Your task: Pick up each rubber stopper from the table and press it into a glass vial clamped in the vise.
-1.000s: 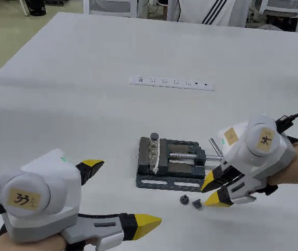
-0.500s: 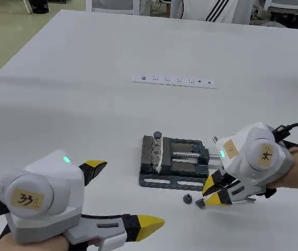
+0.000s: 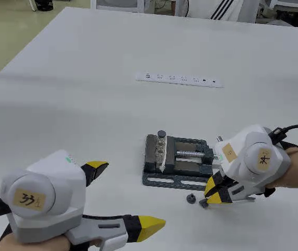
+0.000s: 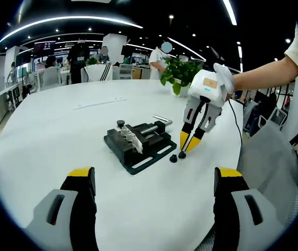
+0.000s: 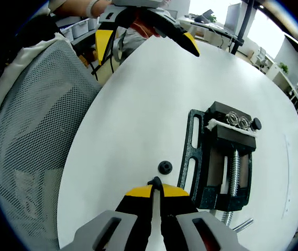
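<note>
Well to the left of the vise [image 3: 183, 166], and nearer the person, the left gripper [image 3: 123, 196] hovers above the white table [image 3: 86, 94]. Its yellow-tipped jaws are spread wide with nothing between them. The vise itself sits mid-table, its screw handle pointing off to the right. Clamped at its left end is a short row of glass vials [image 3: 161, 151]. The vial at the far end of the row wears a dark stopper [image 3: 162, 134], while the others look uncapped in the right gripper view. Beyond the vise, farther from the person, a white power strip [image 3: 180, 79] lies flat on the table. Just in front of the vise's near right corner a loose stopper [image 3: 191, 198] rests on the tabletop. Right beside it, a second stopper [image 5: 155, 182] sits pinched at the tips of the right gripper [image 3: 214, 195], whose jaws are drawn almost together around it, low at the table surface. That gripper reaches in from the right of the vise, angled down and leftward.
</note>
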